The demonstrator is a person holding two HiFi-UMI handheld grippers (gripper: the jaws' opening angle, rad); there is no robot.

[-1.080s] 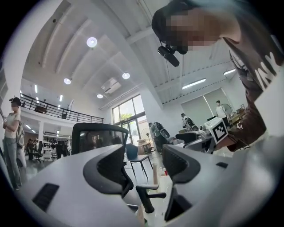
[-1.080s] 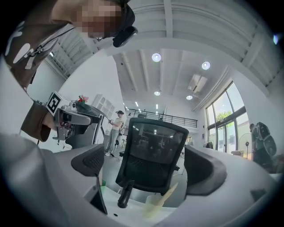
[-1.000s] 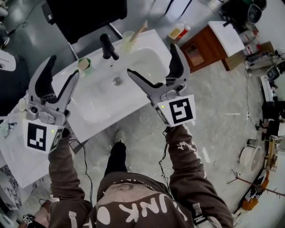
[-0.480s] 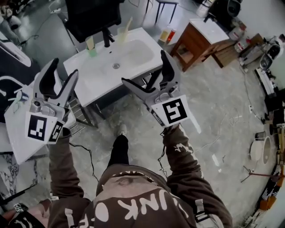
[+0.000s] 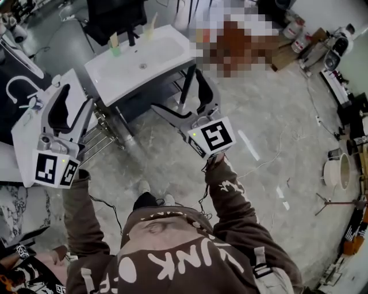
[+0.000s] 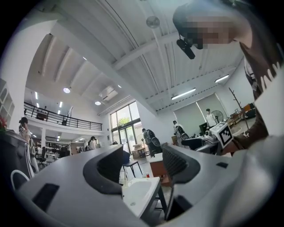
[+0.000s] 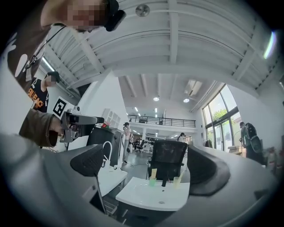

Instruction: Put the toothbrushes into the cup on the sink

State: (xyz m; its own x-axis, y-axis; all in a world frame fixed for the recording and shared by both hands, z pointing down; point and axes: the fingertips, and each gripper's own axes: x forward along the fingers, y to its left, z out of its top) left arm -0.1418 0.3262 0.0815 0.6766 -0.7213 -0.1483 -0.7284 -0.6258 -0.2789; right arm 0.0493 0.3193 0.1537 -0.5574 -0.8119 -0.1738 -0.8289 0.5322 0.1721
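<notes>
Both claws are released and carry nothing. The left claw is held over a white side surface that bears a curved tap. In the left gripper view its two jaws stand well apart, with only the room and a corner of the sink between them. The right claw is held over the marbled floor, in front of the sink's near edge and clear of it. In the right gripper view its jaws are likewise spread wide and frame the whole basin.

The white sink stands well apart from both claws, at the top of the head view. A black faucet rises at its back rim, with a cup on either side. To the left of the faucet is a green cup that holds a pale upright piece; I cannot tell what kind it is. To the right is a yellowish translucent cup with a pale toothbrush leaning in it, one end sticking up past the rim. The basin itself is bare round its drain. A black chair stands behind the sink.
</notes>
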